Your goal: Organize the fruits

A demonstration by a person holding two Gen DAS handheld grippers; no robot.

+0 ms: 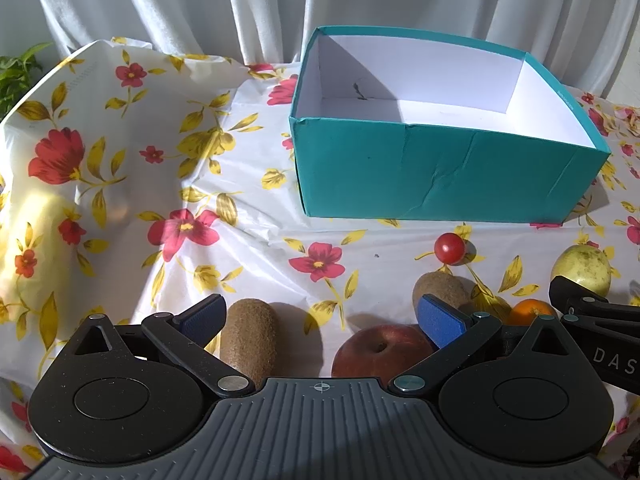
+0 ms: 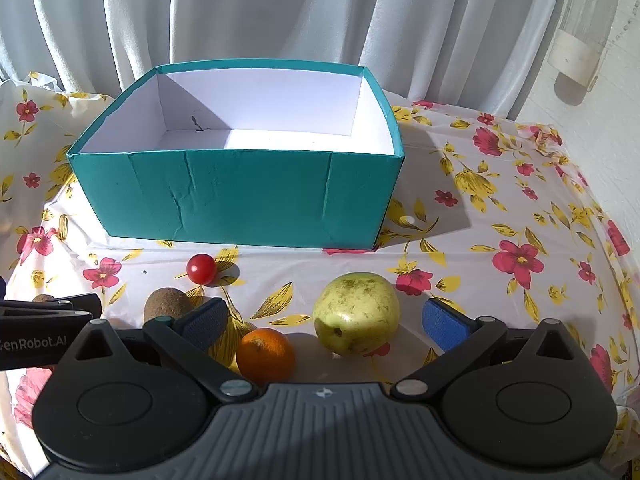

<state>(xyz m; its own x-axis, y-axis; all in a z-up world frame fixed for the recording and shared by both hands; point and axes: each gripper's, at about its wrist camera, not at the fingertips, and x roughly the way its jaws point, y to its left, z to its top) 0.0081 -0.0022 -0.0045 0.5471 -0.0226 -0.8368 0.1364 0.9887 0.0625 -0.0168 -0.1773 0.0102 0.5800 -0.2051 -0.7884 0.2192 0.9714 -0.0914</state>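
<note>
A teal box (image 1: 432, 168) (image 2: 240, 196) with a white inside holds no fruit and stands at the back of the table. In front of it lie a cherry tomato (image 1: 449, 247) (image 2: 201, 268), two kiwis (image 1: 250, 336) (image 1: 440, 289) (image 2: 166, 302), a red apple (image 1: 382, 350), an orange (image 1: 530, 310) (image 2: 265, 354) and a yellow-green apple (image 1: 582, 270) (image 2: 356, 312). My left gripper (image 1: 322, 318) is open over the near kiwi and the red apple. My right gripper (image 2: 324, 322) is open with the orange and the green apple between its fingers, not touching them.
A flowered plastic cloth (image 1: 120, 168) (image 2: 500, 208) covers the table, bunched up at the left. White curtains (image 2: 280, 12) hang behind. Green leaves (image 1: 18, 76) show at the far left. The table's right edge (image 2: 616, 264) drops off near a wall.
</note>
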